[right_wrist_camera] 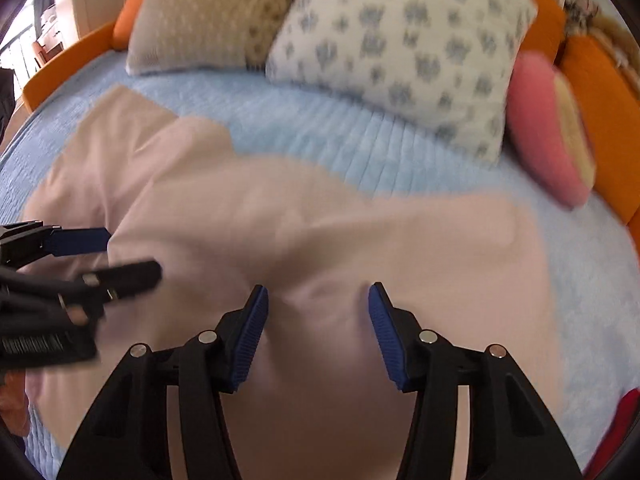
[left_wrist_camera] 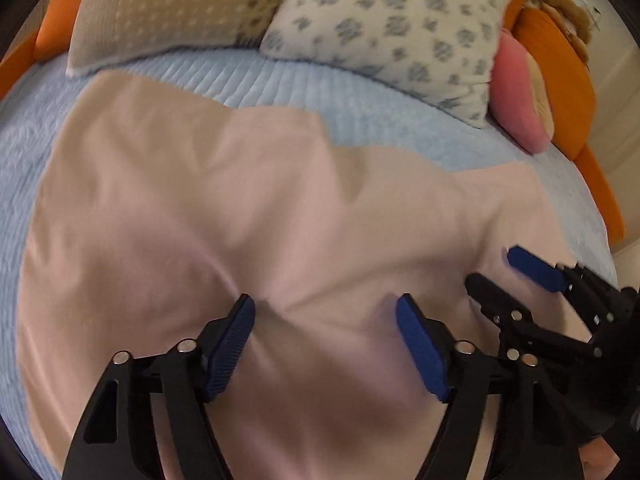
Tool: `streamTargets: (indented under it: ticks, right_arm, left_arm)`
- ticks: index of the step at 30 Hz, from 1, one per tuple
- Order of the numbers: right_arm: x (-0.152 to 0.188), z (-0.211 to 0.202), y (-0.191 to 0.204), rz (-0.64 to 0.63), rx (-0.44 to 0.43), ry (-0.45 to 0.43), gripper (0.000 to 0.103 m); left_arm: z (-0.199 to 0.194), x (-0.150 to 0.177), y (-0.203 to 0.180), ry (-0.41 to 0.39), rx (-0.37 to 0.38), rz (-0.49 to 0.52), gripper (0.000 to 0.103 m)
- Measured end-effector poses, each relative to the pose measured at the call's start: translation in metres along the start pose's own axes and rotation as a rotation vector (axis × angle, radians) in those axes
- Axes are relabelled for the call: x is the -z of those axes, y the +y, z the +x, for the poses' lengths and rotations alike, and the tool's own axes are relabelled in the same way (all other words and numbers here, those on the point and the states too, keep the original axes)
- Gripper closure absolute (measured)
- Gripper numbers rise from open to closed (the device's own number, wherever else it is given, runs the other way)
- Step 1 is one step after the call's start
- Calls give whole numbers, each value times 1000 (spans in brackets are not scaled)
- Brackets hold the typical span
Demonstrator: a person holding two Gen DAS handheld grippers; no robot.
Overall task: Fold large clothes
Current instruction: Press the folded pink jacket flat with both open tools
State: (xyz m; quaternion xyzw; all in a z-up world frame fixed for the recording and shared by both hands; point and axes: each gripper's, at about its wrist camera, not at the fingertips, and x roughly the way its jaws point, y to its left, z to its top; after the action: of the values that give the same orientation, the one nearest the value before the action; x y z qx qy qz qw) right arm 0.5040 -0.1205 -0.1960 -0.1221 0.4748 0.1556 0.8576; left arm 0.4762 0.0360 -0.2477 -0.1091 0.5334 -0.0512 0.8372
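A large pale pink garment point(left_wrist_camera: 224, 208) lies spread and wrinkled over the light blue bedspread point(left_wrist_camera: 360, 96). My left gripper point(left_wrist_camera: 326, 308) hangs over its near part with the blue pads point(left_wrist_camera: 230, 348) wide apart; creased cloth lies below the gap and neither pad presses on it. Close to its right is my right gripper point(left_wrist_camera: 496, 268). In the right wrist view the right gripper point(right_wrist_camera: 318, 292) also stands open above a small ridge of the pink garment point(right_wrist_camera: 360, 232), its pads point(right_wrist_camera: 252, 336) clear of it. The left gripper point(right_wrist_camera: 134, 254) shows at that view's left edge.
At the head of the bed lean a beige pillow point(left_wrist_camera: 168, 4) and a white pillow with grey-blue print point(left_wrist_camera: 400, 28). A pink plush cushion point(left_wrist_camera: 520, 100) and an orange bolster point(left_wrist_camera: 560, 80) sit at the right. Something red point(right_wrist_camera: 624, 416) lies at the near right edge.
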Motion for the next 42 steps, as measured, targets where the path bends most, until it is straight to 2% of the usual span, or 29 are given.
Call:
streamTargets:
  ticks: [3,6,11,13,15,18,21,24,30,35,39,42]
  right_arm:
    - [7,6,-3,20,-7,-22,50]
    - [7,-6,-6,35,-28,-49,51]
    - [15,-60,-42,114,-17,-166,50]
    - [27,-84,-62,156,-12,-203,50]
    - [45,-100,-81,184,16,-226,50]
    - [73,-110,-101,213,52,-224,50]
    - [103,-105,-121,252,64,-182,50]
    - [123,-97,-130,274,82,-144,50]
    - [151,-71,-144,306,88,-80,51]
    - [167,-47,-153,344,21,-69,50]
    - [163,-45,-142,305,80,-80,50]
    - [161,-53,-136,274,125,-87,50]
  left_arm:
    - [7,6,-1,-28,-8,20,31]
    - [-10,7,-2,-57,12,15,31]
    - [-76,13,21,-192,18,-4,27]
    - [-104,22,37,-242,14,-22,25]
    - [-119,31,55,-259,18,-55,25]
    - [-126,45,86,-254,5,-118,25]
    - [-114,59,116,-213,4,-192,25]
    - [-97,70,140,-169,26,-260,31]
    - [-72,75,159,-146,18,-289,32]
    - [-59,72,160,-140,-24,-243,27]
    - [-58,70,155,-140,-57,-207,24]
    - [-68,73,156,-152,-62,-244,24]
